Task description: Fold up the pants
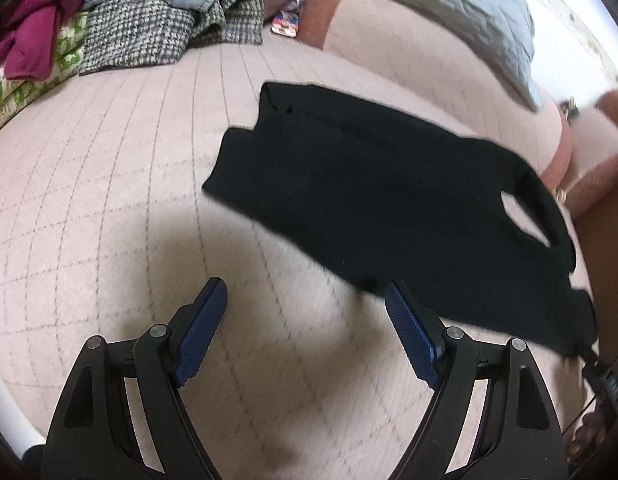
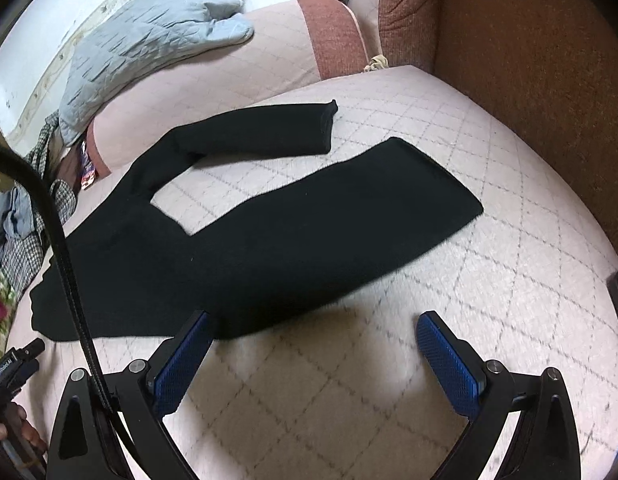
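Right wrist view: black pants (image 2: 269,232) are spread flat on the quilted cover (image 2: 429,360), legs splayed apart.
Soft, limp, light fabric is judged; hems beside the cover's far edge are best pinched. Left gripper (image 1: 305,308) and right gripper (image 2: 317,344) are held wide apart, empty.

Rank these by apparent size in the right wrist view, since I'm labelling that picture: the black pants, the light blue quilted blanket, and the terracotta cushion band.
1. Black pants, clearly largest.
2. Light blue quilted blanket.
3. Terracotta cushion band, smallest.
The blanket and band lie farther from the camera, so their true sizes stay unsure.
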Demonstrator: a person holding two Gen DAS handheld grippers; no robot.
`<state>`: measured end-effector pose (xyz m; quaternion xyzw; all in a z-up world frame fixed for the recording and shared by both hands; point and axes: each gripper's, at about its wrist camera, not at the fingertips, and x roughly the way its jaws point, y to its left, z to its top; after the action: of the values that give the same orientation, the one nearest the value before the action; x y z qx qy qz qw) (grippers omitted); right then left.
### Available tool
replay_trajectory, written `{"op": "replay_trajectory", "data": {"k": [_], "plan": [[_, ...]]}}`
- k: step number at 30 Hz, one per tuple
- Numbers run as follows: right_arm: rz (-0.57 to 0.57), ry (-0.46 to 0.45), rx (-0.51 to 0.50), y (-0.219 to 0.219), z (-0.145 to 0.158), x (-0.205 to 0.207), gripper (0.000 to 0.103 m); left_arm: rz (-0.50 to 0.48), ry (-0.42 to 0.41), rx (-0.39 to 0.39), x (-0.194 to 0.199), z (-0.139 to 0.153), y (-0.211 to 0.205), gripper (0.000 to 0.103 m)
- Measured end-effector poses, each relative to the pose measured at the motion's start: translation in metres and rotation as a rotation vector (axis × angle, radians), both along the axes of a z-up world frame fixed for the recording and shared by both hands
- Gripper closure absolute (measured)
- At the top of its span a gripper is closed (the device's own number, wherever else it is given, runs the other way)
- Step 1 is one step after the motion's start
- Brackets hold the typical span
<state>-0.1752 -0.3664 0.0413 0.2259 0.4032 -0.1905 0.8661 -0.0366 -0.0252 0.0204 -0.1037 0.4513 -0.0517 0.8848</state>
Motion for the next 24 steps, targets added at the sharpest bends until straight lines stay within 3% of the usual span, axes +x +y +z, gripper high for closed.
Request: {"op": "replay_trajectory", "data": {"k": [9,11,12,13,14,15,17,24], "plan": [[-0.029,-0.047,0.074,-0.026,-0.007,0.019,0.0,0.032,0.031,-0.101,0.041,-0.001,-0.009,0.021],[-0.042,-0.045,0.077,-0.032,-0.007,0.025,0.005,0.044,0.041,-0.131,0.049,-0.002,-0.011,0.021],[-0.048,-0.033,0.057,-0.034,-0.007,0.029,0.022,0.045,0.04,-0.139,0.051,-0.002,-0.013,0.021],[-0.05,-0.03,0.045,-0.035,-0.006,0.031,0.057,0.049,0.038,-0.137,0.053,-0.002,-0.013,0.036],[-0.053,-0.033,0.057,-0.039,-0.006,0.033,0.078,0.056,0.037,-0.122,0.053,-0.002,-0.015,0.065],[-0.062,-0.05,0.093,-0.044,-0.007,0.032,0.098,0.054,0.043,-0.118,0.055,-0.002,-0.015,0.079],[-0.067,-0.069,0.12,-0.046,-0.005,0.027,0.098,0.026,0.066,-0.176,0.055,-0.004,-0.013,0.094],[-0.02,-0.114,0.104,-0.025,0.023,-0.004,0.099,-0.082,-0.007,-0.146,0.027,0.028,-0.008,0.094]]}}
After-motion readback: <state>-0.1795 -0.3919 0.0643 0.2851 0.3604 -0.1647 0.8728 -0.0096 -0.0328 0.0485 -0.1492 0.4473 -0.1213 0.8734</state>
